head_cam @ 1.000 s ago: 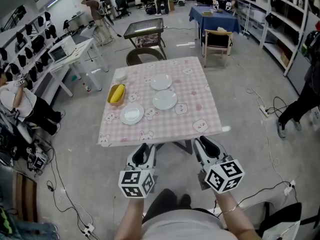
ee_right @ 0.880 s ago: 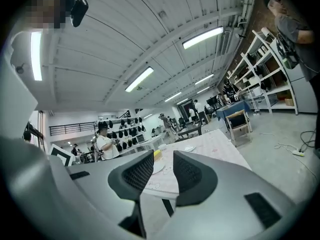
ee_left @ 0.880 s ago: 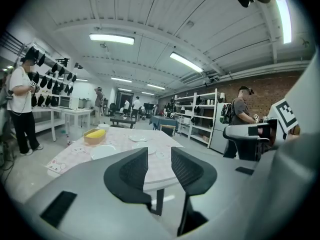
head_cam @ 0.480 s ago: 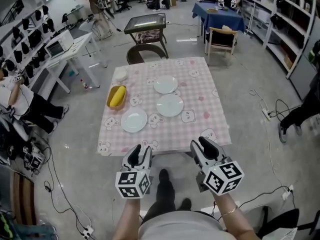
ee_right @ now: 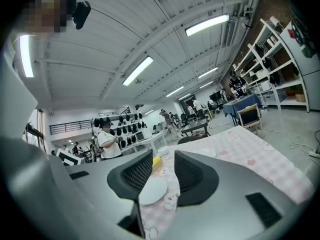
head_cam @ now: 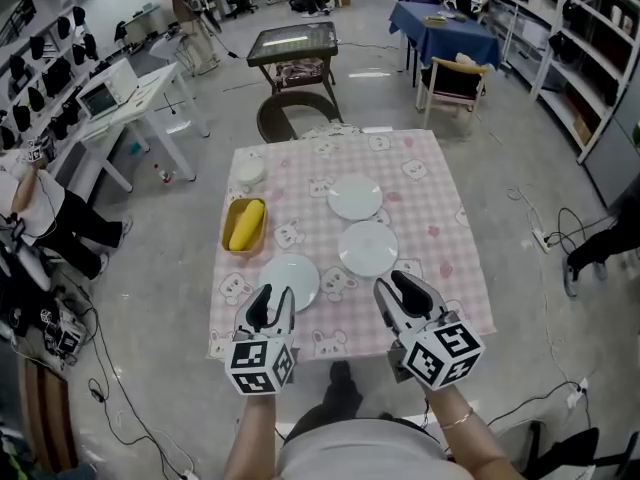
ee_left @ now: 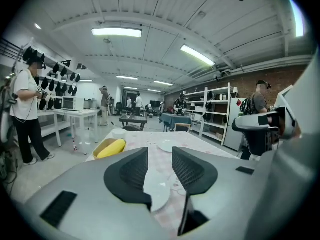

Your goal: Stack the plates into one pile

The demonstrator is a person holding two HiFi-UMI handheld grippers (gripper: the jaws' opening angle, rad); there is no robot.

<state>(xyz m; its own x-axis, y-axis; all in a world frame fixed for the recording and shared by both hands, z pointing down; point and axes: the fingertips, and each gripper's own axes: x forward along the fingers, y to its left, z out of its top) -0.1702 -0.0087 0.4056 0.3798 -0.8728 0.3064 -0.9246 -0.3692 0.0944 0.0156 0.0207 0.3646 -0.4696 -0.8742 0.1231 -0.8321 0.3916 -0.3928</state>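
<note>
At the near edge of the bench [head_cam: 455, 268], we're on the approach step – nothing stacked yet. Three plates lie singly, none touching: near plate [head_cam: 292, 278] close to the near edge, left of centre; middle plate [head_cam: 367, 248] about mid-bench; far plate [head_cam: 355, 196] beyond it, toward the far edge. Yellow dish [head_cam: 245, 226] sits by the left edge, small white bowl [head_cam: 248, 173] near the far-left corner – neither is ours to move.

Left tongs [head_cam: 272, 298] have just been opening and stand wide apart. Their own view shows the near plate's rim low in the gap, but the jaws aren't on it – nothing gripped. Right tongs [head_cam: 393, 286] have also just been opening, jaws apart, empty. A plate lies ahead in line with the gap; from the head view we read it as the middle plate, not certain.

Our read: first pick comes next, likely left tongs on the near plate. That calls for dropping the tips to bench level, one jaw slipping under the rim, the other over, then closing on the rim. Plates are flat and look glazed, so we expect a shallow bite and some slip risk; keep it level on the lift. Then carry it over the middle plate, centre it, set it down, release. Far plate goes on last. Right tongs could steady the base plate or take the far one meanwhile.
</note>
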